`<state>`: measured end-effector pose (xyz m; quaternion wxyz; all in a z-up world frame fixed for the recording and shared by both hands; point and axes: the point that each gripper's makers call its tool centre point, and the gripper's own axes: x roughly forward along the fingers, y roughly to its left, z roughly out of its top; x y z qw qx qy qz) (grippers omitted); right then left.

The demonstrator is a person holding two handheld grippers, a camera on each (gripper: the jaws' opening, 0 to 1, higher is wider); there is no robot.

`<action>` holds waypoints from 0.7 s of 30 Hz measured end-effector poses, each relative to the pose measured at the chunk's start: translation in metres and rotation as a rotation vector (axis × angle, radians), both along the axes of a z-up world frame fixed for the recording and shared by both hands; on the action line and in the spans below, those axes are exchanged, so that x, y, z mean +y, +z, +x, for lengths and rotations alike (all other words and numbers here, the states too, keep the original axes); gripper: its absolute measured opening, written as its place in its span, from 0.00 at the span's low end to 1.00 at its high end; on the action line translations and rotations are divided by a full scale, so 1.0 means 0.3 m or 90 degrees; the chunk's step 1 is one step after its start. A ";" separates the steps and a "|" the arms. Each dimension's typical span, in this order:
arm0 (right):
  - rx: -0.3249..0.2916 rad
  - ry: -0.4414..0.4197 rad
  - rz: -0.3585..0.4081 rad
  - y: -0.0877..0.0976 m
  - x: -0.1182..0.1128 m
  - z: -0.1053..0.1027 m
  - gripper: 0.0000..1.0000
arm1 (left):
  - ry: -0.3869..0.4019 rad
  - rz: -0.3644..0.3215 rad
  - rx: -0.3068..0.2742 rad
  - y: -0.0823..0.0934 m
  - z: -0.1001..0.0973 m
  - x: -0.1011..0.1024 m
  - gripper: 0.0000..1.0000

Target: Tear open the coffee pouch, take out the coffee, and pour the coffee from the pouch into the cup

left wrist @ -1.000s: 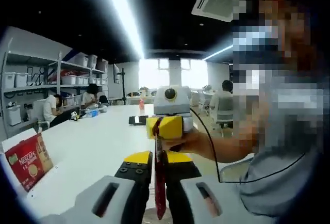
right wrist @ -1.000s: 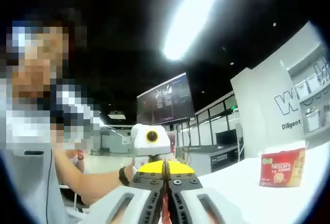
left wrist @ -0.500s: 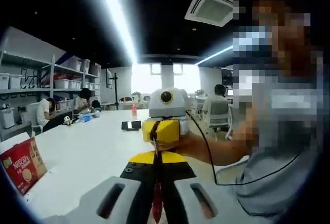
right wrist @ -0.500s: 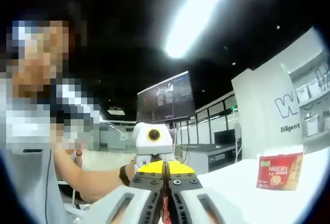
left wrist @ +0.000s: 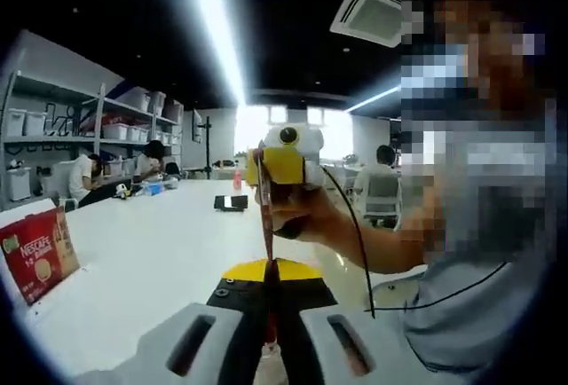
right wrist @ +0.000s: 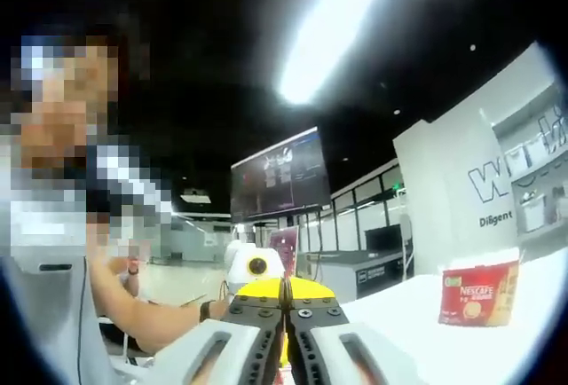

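A thin red coffee pouch [left wrist: 265, 216], seen edge-on, runs from my right gripper [left wrist: 266, 168] down to the tips of my left gripper [left wrist: 271, 265]. Both grippers are shut on it. A hand holds the right gripper up and beyond the left one, above the white table [left wrist: 151, 261]. I cannot tell whether the pouch is in one piece or torn. In the right gripper view, my right gripper [right wrist: 284, 286] is shut with a sliver of red between its jaws, and the left gripper [right wrist: 256, 268] shows small behind its tips.
A red Nescafe box [left wrist: 35, 256] [right wrist: 477, 292] stands on the table. A black object [left wrist: 229, 203] and a red bottle [left wrist: 237, 181] sit farther along it. Shelves with white bins [left wrist: 53, 123] line the wall, and people sit at the far end.
The right gripper has risen and drawn away from the left one, with the red strip now stretched longer between them. The left gripper looks smaller in the right gripper view.
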<state>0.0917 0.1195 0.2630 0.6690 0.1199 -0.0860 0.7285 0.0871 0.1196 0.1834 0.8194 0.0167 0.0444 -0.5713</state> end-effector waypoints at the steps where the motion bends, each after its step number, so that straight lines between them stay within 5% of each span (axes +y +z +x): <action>1: 0.001 -0.001 0.000 0.000 0.000 0.002 0.00 | 0.002 -0.001 0.002 -0.008 0.000 0.002 0.03; 21: 0.003 -0.011 0.037 0.018 -0.032 0.021 0.00 | 0.024 0.023 0.012 -0.034 0.014 0.009 0.09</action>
